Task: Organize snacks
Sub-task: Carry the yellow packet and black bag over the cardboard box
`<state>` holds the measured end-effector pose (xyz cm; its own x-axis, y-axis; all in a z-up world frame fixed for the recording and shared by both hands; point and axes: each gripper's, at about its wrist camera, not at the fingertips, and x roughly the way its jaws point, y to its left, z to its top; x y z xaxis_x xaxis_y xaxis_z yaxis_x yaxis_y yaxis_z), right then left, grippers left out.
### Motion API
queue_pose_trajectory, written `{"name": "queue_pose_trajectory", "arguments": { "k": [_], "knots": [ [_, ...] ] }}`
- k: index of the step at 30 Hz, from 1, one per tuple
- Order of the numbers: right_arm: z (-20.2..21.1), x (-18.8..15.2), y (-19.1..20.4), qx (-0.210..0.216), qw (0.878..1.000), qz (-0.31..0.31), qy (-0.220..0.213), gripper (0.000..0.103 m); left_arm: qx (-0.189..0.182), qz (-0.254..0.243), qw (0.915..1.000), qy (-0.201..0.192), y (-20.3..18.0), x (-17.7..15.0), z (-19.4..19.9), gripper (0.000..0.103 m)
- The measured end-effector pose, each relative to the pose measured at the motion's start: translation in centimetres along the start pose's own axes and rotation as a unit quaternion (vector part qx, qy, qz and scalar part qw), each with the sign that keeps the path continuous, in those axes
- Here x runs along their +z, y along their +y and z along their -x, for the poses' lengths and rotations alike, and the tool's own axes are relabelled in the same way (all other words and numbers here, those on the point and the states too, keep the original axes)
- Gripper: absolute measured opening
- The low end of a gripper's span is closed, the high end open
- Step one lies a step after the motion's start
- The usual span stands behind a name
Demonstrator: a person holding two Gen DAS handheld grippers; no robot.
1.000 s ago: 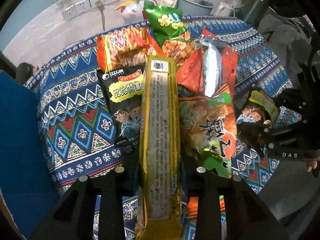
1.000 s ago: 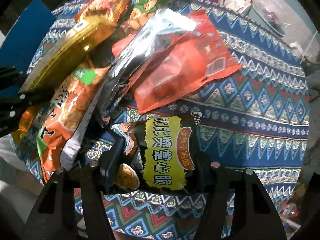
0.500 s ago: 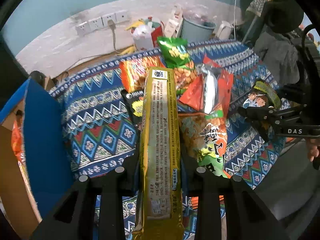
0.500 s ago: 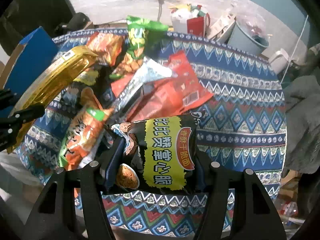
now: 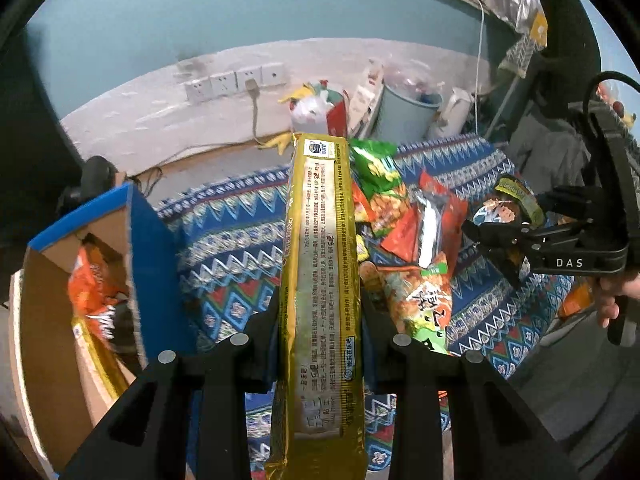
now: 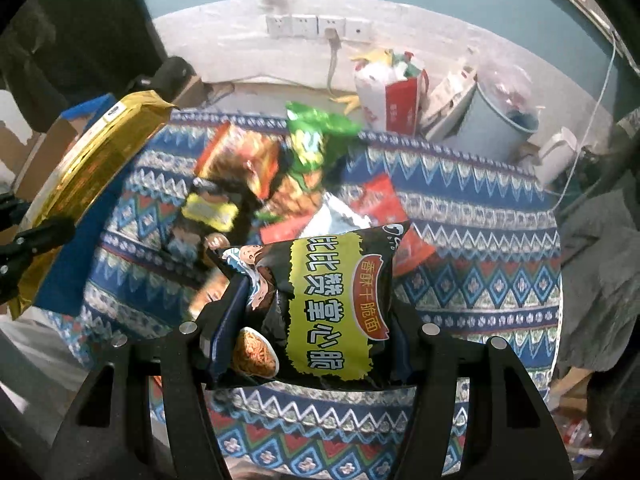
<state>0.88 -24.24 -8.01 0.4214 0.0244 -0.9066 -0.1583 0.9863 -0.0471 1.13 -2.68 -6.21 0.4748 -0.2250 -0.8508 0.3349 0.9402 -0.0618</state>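
Gold packet: long, foil-wrapped, printed text panel facing the camera; clamped low on both long edges by the left tongs; lifted clear of the surface, its far end reaching up toward the wall.
Left tongs: closed tight on the gold packet; fingers pressed against its sides.
Black noodle bag: yellow label with dark characters, cartoon figure at the left edge; gripped across its width by the right tongs; raised above the surface.
Right tongs: closed on the black noodle bag at a fairly wide spread; in the left wrist view the same tool stood at the right, with part of a hand on its handle.
Surface: covered with a blue patterned cloth of zigzag and diamond bands.
Snack pile: green, orange, red and silver packets heaped at the middle of the surface, far of the black noodle bag.
Cardboard box: blue-edged, open, at the left of the surface; an orange bag lay inside.
Background: wall sockets at the far wall; a pale blue bin at far right.
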Motion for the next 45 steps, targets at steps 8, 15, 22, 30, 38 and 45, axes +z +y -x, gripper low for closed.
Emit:
{"name": "queue_pose_trajectory", "arguments": {
  "k": [8,15,22,30,38,45],
  "knots": [
    [1.1,2.5,2.9,0.01,1.0,0.019,-0.021,0.062,0.013,0.013,0.9995,-0.027,2.4,0.3,2.5,0.032],
    [1.7,4.8,6.4,0.022,0.998,0.043,-0.033,0.062,0.024,0.038,0.9981,-0.041,5.4,-0.2,4.2,0.032],
    [1.4,6.6,10.0,0.034,0.997,0.067,-0.035,0.062,0.041,0.065,0.996,-0.046,8.3,-0.9,5.0,0.032],
    [0.9,8.6,14.4,0.051,0.994,0.094,-0.038,0.062,0.056,0.102,0.9921,-0.046,12.0,-2.4,6.0,0.032],
    [0.3,10.1,19.4,0.074,0.988,0.126,-0.04,0.062,0.069,0.13,0.9879,-0.048,15.1,-3.9,7.0,0.032],
    [-0.5,11.2,23.7,0.094,0.984,0.148,-0.038,0.062,0.087,0.16,0.9822,-0.044,18.5,-5.8,7.5,0.032]
  ]
}}
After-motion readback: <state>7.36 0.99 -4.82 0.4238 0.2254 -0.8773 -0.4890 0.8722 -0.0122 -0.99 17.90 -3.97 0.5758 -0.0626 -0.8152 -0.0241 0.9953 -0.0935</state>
